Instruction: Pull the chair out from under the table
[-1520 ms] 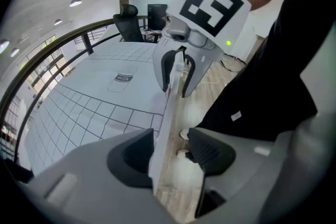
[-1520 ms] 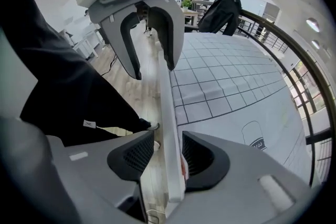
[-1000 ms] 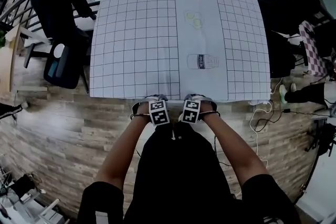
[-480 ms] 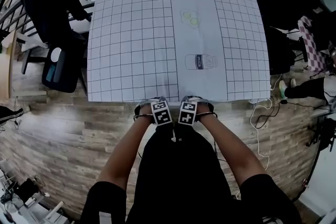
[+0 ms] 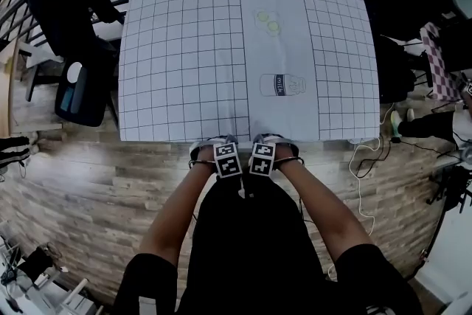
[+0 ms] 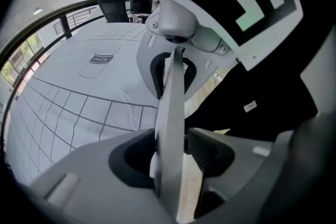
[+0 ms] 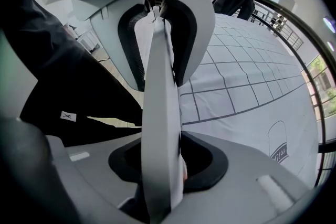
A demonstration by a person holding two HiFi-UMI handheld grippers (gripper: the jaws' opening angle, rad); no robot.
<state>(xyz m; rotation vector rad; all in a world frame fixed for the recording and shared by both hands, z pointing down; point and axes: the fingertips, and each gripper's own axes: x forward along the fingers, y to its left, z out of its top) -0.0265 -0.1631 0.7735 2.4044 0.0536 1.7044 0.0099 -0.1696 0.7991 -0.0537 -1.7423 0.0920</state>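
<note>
1. Two grippers, the left gripper (image 6: 169,157) and the right gripper (image 7: 161,157), sit side by side at the near edge of the one table (image 5: 184,48), with their tips facing each other.
2. Each has its jaws pinched narrow on the same thin, smooth, pale-grey panel. This is the top edge of the chair (image 6: 171,107) (all that shows of it; the table and the person's dark clothing hide the rest).
3. The table wears a white cloth (image 5: 332,70) ruled in black squares. Three small prints run down its plain middle strip, one of them a milk bottle (image 5: 283,85).
4. Nearby, one black office chair (image 5: 66,4) draped in dark fabric stands at the table's left. The floor (image 5: 88,181) is wood plank, and loose pale cables (image 5: 363,162) lie at the right.
</note>
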